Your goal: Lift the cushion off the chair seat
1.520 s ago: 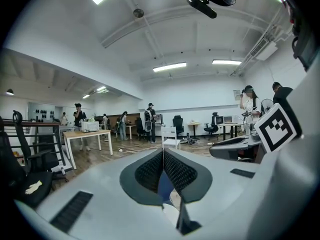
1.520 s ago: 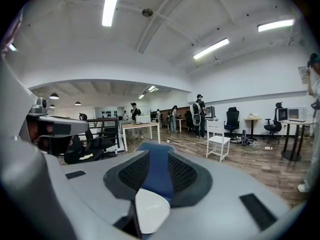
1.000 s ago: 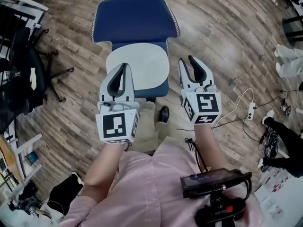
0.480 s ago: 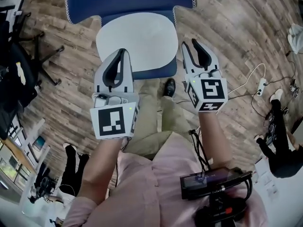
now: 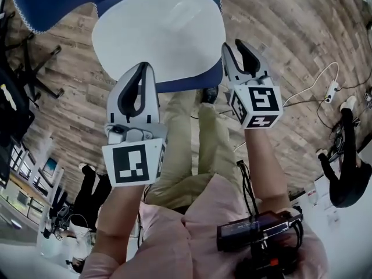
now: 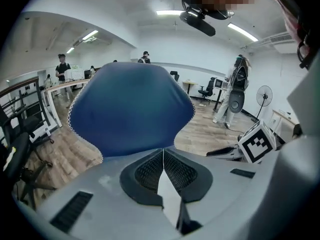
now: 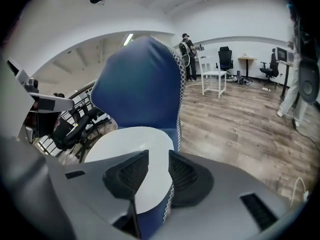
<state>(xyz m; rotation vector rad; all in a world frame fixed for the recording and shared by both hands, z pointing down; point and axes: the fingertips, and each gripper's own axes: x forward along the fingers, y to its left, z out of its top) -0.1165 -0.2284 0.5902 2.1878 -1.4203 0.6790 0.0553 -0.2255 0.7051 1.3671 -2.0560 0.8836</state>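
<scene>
Head view looks down on the blue chair (image 5: 52, 2), whose seat carries the white cushion (image 5: 157, 36), lying flat and ungrasped. The left gripper (image 5: 141, 73) hangs over the cushion's near edge, jaws pressed together and empty. The right gripper (image 5: 237, 48) sits beside the seat's right corner, jaws slightly apart, holding nothing. This looks like the approach; next, the left gripper must spread and both bite the cushion's rim.

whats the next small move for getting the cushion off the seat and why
Probably open the left tool: its jaws are together, while the right tool has its jaws apart. The cushion lies flat on the chair seat, gripped by neither.
</scene>
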